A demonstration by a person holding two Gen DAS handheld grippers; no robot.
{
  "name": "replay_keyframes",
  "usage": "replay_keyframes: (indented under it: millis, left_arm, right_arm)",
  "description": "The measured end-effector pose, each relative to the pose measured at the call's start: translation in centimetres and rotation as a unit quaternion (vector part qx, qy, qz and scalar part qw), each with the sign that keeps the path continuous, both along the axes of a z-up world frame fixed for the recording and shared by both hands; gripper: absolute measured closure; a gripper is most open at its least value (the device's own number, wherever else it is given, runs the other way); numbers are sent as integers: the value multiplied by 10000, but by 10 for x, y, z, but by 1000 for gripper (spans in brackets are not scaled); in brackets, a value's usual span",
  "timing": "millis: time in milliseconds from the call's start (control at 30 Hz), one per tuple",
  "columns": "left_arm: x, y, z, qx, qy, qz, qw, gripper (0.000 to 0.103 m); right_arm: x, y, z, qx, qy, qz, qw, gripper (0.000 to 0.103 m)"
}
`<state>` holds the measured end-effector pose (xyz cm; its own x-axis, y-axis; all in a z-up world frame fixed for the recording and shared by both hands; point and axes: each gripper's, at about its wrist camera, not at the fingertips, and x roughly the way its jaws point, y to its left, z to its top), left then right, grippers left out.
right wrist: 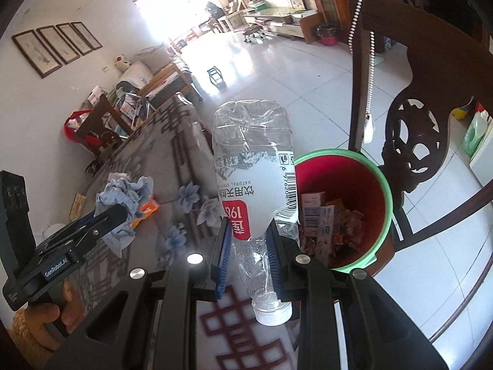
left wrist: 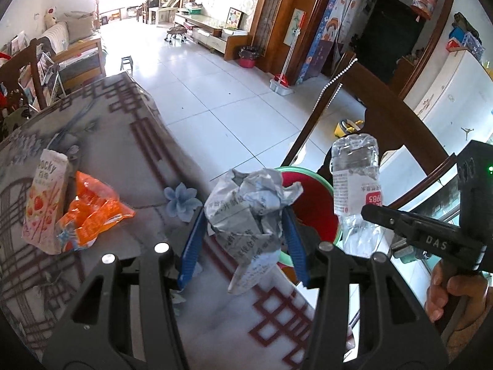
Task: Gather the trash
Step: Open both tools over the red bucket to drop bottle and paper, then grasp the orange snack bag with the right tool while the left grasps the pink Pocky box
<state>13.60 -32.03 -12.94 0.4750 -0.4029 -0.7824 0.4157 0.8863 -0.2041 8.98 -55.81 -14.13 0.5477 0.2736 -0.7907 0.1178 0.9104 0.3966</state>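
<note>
My left gripper [left wrist: 243, 234] is shut on a crumpled newspaper ball [left wrist: 246, 209], held above the table's right edge, close to the bin. It also shows in the right wrist view [right wrist: 126, 200]. My right gripper [right wrist: 248, 246] is shut on an empty clear plastic bottle [right wrist: 252, 166], cap end down, held just left of the bin; the bottle also shows in the left wrist view [left wrist: 356, 185]. The red bin with a green rim [right wrist: 382, 185] stands beside the table and holds several wrappers. A Pocky box [left wrist: 44, 197] and an orange snack bag [left wrist: 92, 212] lie on the table.
The table has a grey patterned cloth [left wrist: 129, 160] with blue flowers. A dark wooden chair [right wrist: 409, 129] stands right behind the bin, with a bead chain hanging on it. White tiled floor [left wrist: 215, 98] stretches beyond.
</note>
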Motion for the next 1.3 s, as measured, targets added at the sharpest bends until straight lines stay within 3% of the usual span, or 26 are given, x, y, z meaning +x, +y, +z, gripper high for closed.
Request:
replay_keyframes:
  millis: [467, 533, 567, 600, 633, 767, 933, 1067, 1200, 1300]
  left_arm:
    - [41, -73, -29, -61, 382, -570, 9976, 54]
    - [47, -85, -34, -97, 425, -680, 9967, 50]
    - [51, -90, -36, -116, 437, -728, 9963, 40]
    - [56, -97, -39, -148, 437, -766, 9960, 27]
    - [59, -100, -40, -188, 448, -784, 9957, 24]
    - [63, -97, -35, -419, 522, -771, 9948, 23]
    - [50, -39, -27, -510, 421, -365, 9971, 23]
    - [37, 37, -21, -508, 368, 427, 9971, 23]
    - [19, 129, -21, -344, 335, 1388, 9892, 23]
    - [9, 185, -23, -193, 350, 1925, 9805, 23]
  right_arm:
    - [28, -44, -31, -32, 319, -508, 9982, 79]
    - [31, -50, -32, -33, 296, -612, 9977, 75]
    - [32, -55, -32, -30, 274, -716, 9971, 69]
    - [32, -59, -31, -34, 225, -862, 9960, 55]
    - [31, -62, -29, -61, 190, -965, 9951, 52]
    - [26, -64, -17, -218, 147, -1055, 9941, 52]
    - [22, -30, -14, -336, 230, -656, 9970, 52]
    - [32, 24, -20, -217, 313, -79, 9992, 52]
    - [48, 94, -25, -130, 349, 689, 9969, 51]
    - [59, 146, -27, -246, 317, 1242, 9914, 42]
